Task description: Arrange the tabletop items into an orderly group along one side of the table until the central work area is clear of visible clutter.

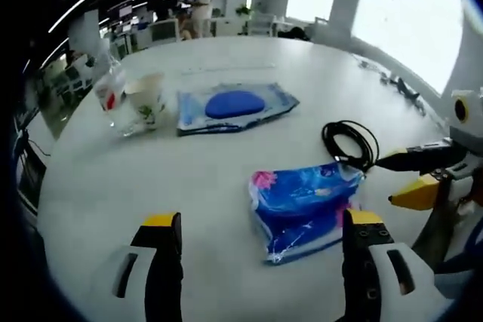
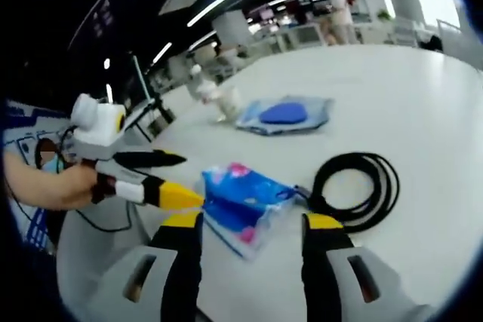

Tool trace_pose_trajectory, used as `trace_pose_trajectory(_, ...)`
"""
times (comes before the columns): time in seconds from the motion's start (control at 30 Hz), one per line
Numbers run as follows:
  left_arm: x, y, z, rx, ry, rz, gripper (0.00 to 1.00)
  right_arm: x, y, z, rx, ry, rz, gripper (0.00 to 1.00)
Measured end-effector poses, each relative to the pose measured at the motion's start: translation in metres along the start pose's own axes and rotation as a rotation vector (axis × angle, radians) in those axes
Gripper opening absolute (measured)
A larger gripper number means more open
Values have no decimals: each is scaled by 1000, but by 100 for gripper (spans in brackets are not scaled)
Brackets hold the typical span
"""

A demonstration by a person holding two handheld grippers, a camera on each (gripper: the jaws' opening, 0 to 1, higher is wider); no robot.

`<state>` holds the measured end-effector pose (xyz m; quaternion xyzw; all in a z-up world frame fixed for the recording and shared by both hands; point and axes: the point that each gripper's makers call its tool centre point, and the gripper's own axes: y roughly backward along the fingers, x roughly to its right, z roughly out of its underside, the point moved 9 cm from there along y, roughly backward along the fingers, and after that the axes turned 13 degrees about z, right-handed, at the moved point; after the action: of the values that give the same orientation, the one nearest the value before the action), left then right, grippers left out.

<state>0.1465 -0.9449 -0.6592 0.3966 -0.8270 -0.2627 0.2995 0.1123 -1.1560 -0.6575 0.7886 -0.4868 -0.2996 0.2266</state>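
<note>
A blue plastic packet with pink flowers [image 1: 306, 205] lies on the white table [image 1: 189, 179], just ahead of my left gripper [image 1: 264, 220], which is open and holds nothing. My right gripper [image 1: 398, 179] comes in from the right, open, its tips close to the packet's far corner and a coiled black cable [image 1: 351, 143]. In the right gripper view the packet [image 2: 241, 197] lies just ahead of my open right gripper [image 2: 251, 222], with the cable [image 2: 358, 186] to its right. The left gripper [image 2: 189, 179], held by a hand [image 2: 68, 186], points at the packet from the left.
Farther back lie a blue wrist-rest pad in a clear wrapper [image 1: 234, 105], a paper cup [image 1: 147, 99] and a clear bottle [image 1: 109, 88]; the pad [image 2: 285, 115] and bottle [image 2: 204, 84] stand near the table's far left edge. A person [image 1: 202, 5] stands in the office behind.
</note>
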Motion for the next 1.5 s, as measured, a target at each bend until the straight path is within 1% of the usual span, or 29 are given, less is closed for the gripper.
trace_pose_trajectory(0.1, 1, -2, 5, -7, 17, 7, 87, -4, -1, 3, -23, 1, -15, 47)
trace_pose_trajectory(0.17, 2, -3, 8, -15, 16, 8, 86, -6, -3, 3, -31, -14, -15, 45)
trace_pose_trajectory(0.23, 1, -5, 10, -24, 23, 15, 85, -7, -8, 5, -59, -38, -13, 43)
trace_pose_trajectory(0.33, 0, -7, 13, -33, 28, 19, 83, -8, -14, 8, -80, -47, 8, 41)
trace_pose_trajectory(0.43, -1, -10, 15, -44, 24, 24, 79, -7, -18, 11, -101, -46, 35, 35)
trace_pose_trajectory(0.47, -1, -11, 16, -49, 27, 28, 76, -7, -19, 12, -110, -52, 44, 31)
trace_pose_trajectory(0.5, -1, -12, 17, -47, 37, 47, 72, -7, -19, 13, -124, -52, 44, 26)
trace_pose_trajectory(0.53, -1, -13, 17, -43, 46, 66, 68, -7, -19, 14, -136, -48, 42, 18)
trace_pose_trajectory(0.57, -2, -13, 17, -49, 60, 72, 62, -7, -19, 15, -137, -44, 47, 11)
trace_pose_trajectory(0.63, -2, -13, 18, -53, 40, 65, 56, -5, -20, 16, -140, -47, 77, 11)
trace_pose_trajectory(0.67, -2, -14, 18, -53, 35, 63, 53, -5, -21, 17, -138, -67, 87, 11)
trace_pose_trajectory(0.73, -3, -14, 18, -51, 36, 70, 49, -5, -22, 17, -136, -87, 93, 12)
trace_pose_trajectory(0.83, -3, -15, 19, -60, 38, 94, 36, -7, -26, 19, -141, -101, 112, 13)
trace_pose_trajectory(0.87, -3, -15, 19, -68, 29, 100, 29, -7, -28, 19, -144, -107, 120, 12)
trace_pose_trajectory(0.9, -3, -15, 19, -71, 21, 103, 25, -8, -29, 20, -145, -109, 125, 11)
trace_pose_trajectory(0.97, -4, -15, 20, -70, 17, 104, 21, -9, -31, 21, -149, -116, 136, 9)
trace_pose_trajectory(1.0, -6, -16, 20, -69, 26, 109, 18, -9, -32, 21, -151, -113, 146, 6)
trace_pose_trajectory(1.03, -7, -16, 21, -67, 44, 125, 14, -9, -32, 21, -151, -108, 144, 5)
trace_pose_trajectory(1.07, -8, -15, 21, -63, 54, 125, 8, -9, -33, 20, -149, -112, 145, 4)
trace_pose_trajectory(1.1, -11, -13, 21, -65, 55, 125, 4, -9, -33, 19, -151, -122, 142, 2)
trace_pose_trajectory(1.13, -13, -13, 22, -65, 54, 124, 4, -9, -33, 19, -150, -127, 138, 0)
trace_pose_trajectory(1.23, -18, -10, 21, -49, 90, 131, 3, -11, -32, 15, -139, -142, 131, 0)
trace_pose_trajectory(1.3, -21, -7, 19, -40, 95, 136, 3, -14, -30, 13, -129, -148, 124, 0)
trace_pose_trajectory(1.43, -22, 3, 9, -5, 72, 137, 2, -22, -23, 3, -88, -145, 110, 0)
trace_pose_trajectory(1.5, -22, 6, 3, 9, 75, 156, 2, -22, -18, -1, -73, -135, 116, 0)
